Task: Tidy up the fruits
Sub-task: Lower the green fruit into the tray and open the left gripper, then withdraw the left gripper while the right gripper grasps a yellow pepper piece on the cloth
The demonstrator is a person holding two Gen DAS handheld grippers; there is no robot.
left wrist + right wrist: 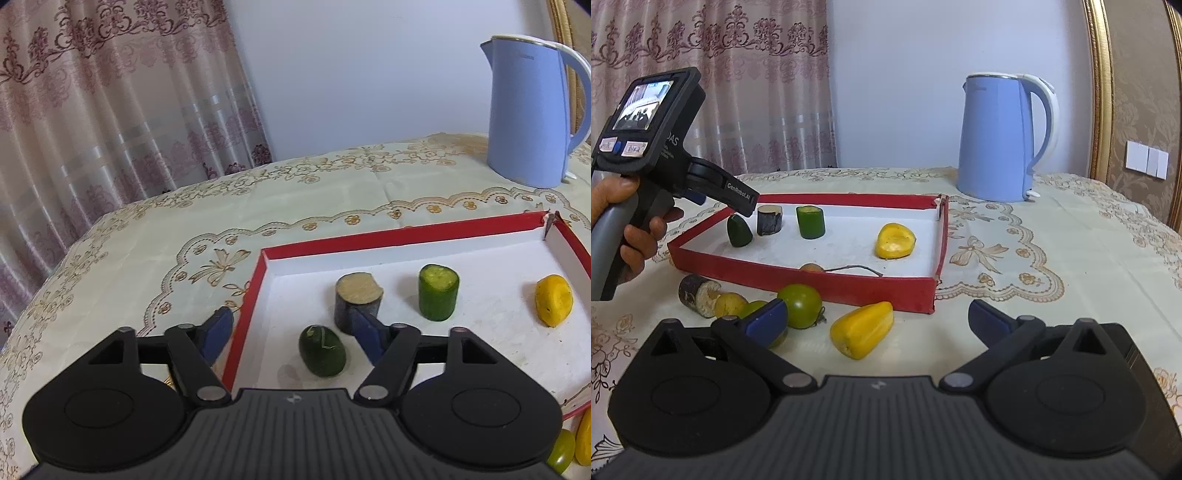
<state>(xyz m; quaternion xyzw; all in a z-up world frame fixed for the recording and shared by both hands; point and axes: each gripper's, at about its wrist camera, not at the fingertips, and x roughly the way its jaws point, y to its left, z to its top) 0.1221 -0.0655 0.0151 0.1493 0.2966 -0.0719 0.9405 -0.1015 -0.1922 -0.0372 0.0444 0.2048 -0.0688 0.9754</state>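
Fruits: some pieces lie inside the red tray [798, 282], others lie on the tablecloth [1034, 295] in front of the tray's near wall.
Red tray: shallow box with a white floor, resting on the table, with the blue kettle [997, 140] well behind its far right corner.
Dark green end piece [322, 350]: lies on the tray floor near the left wall, in the gap between the left fingers and untouched by either.
Dark cylinder with pale cut top [357, 302]: stands upright toward the tray's far left corner, just behind the left gripper's right finger [365, 330].
Green cylinder [438, 292]: stands upright just right of the dark cylinder, apart from it.
Yellow hollowed piece [895, 241]: lies toward the tray's right side, well apart from the green cylinder.
Small round fruit with a long stem [812, 267]: lies against the inside of the tray's near wall.
Outside the tray: a dark stub [698, 295], a small yellow piece [729, 303], a green tomato [799, 305] and a yellow wedge [862, 329] sit close together before the near wall.
Left gripper [291, 334]: held by a hand [635, 221] over the tray's left wall; fingers spread, one outside the wall, one inside, pinching nothing.
Right gripper [879, 319]: low over the tablecloth before the tray; fingers spread wide, with the yellow wedge between them untouched.
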